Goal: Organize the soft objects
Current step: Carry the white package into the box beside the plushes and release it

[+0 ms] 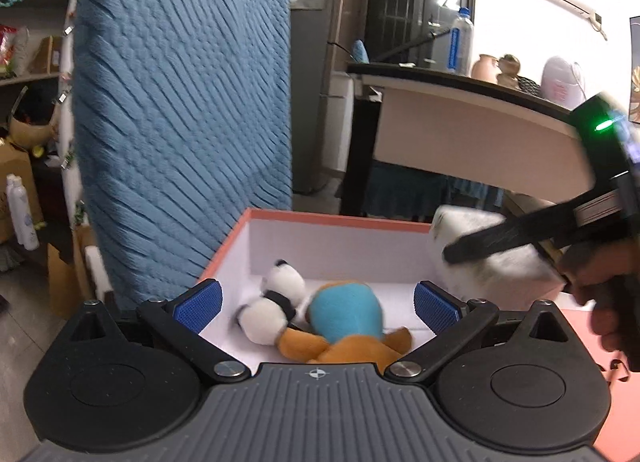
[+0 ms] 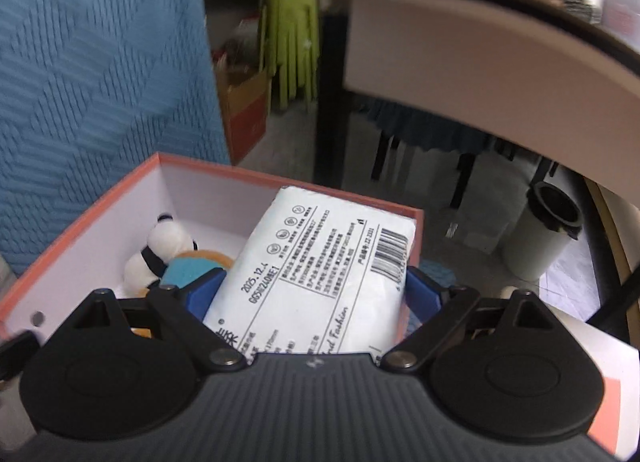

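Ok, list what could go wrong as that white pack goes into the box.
1. The white pack, clamped in the right gripper, juts over the box's far rim; released here, it may tip out.
2. Lowered, it could land on the panda plush and orange plush and sit unevenly.

Right gripper (image 2: 314, 296) clamped on white pack (image 2: 320, 274), blue pads (image 2: 420, 294) pressing both sides. Pack tilted over far right of orange box (image 2: 92, 218), printed side up, barcode at far right. Panda toy (image 2: 160, 254) and teal-orange plush (image 2: 188, 268) inside box, left of pack.
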Demonstrator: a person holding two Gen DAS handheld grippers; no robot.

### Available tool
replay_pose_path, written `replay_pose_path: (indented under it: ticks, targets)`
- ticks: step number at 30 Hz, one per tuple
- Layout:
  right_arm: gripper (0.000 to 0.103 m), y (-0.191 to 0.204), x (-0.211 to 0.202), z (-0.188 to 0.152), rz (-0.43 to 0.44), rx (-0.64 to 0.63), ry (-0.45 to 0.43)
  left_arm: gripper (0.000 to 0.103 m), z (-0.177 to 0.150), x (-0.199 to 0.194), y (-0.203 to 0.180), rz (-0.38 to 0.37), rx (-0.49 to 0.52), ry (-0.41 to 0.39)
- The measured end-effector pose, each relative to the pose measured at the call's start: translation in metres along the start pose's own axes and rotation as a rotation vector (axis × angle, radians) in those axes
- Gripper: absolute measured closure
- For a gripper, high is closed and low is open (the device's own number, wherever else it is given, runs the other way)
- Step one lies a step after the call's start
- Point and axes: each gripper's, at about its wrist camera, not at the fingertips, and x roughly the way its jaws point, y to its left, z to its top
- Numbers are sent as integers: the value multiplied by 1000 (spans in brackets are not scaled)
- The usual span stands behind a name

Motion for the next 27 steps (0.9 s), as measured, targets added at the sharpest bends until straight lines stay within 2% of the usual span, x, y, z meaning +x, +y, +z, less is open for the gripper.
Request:
replay_pose_path:
  ticks: [3, 8, 14, 17, 21, 27]
  targets:
    - [10, 12, 31, 3, -14, -48, 64, 0, 2, -1, 10, 23, -22, -3]
    - [10, 22, 63, -6, -40, -111, 154, 0, 6, -2, 24, 10, -62, 10]
    - [8, 25, 78, -18, -35, -103, 195, 0, 4, -1, 25, 0, -49, 19]
    - [6, 22, 73, -17, -26, -77, 178, 0, 2, -1, 21, -6, -27, 23]
    - [0, 18, 56, -11, -22, -49, 110, 0, -1, -1, 14, -17, -9, 24]
    - [0, 2, 12, -12, -42, -10, 11, 0, -2, -5, -3, -46, 4, 10]
